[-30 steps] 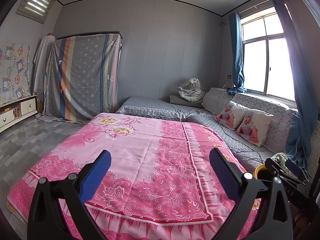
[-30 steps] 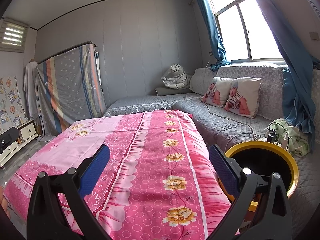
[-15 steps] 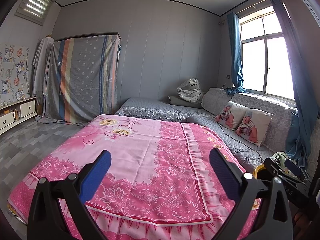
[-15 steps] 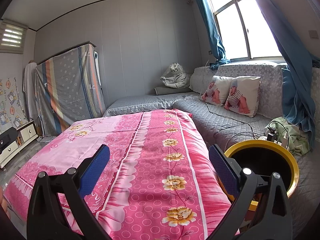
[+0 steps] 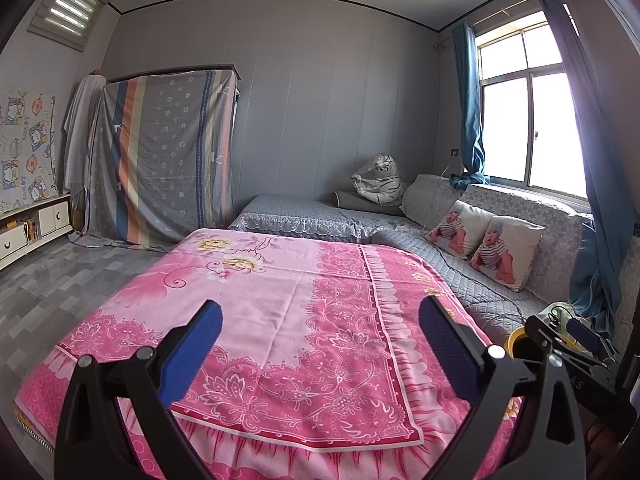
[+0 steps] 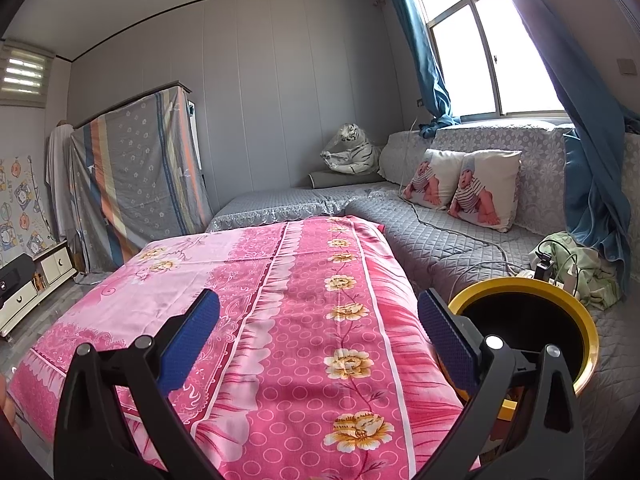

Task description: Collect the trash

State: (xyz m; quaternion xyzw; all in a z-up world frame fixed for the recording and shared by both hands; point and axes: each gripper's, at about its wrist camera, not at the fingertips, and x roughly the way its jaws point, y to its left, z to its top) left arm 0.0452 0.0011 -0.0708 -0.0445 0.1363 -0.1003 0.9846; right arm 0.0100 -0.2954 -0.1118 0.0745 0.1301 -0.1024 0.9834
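Note:
My left gripper [image 5: 320,344] is open and empty, held above the near end of a table covered with a pink flowered cloth [image 5: 280,300]. My right gripper [image 6: 318,340] is open and empty, above the same cloth [image 6: 280,280] near its right edge. A yellow-rimmed bin [image 6: 560,312] with a dark inside stands just right of the right gripper; a bit of its rim [image 5: 513,340] shows in the left wrist view behind the other gripper [image 5: 568,344]. I see no trash on the cloth.
A grey quilted sofa [image 6: 440,240] runs along the right and back, with two baby-print cushions [image 6: 464,184], a toy tiger [image 6: 352,152] and a cable. A green cloth with chargers [image 6: 572,264] lies behind the bin. A covered wardrobe [image 5: 168,160] and low cabinet [image 5: 36,220] stand left.
Both views have barely shifted; the left wrist view has tilted down very slightly. Both grippers stay open and empty.

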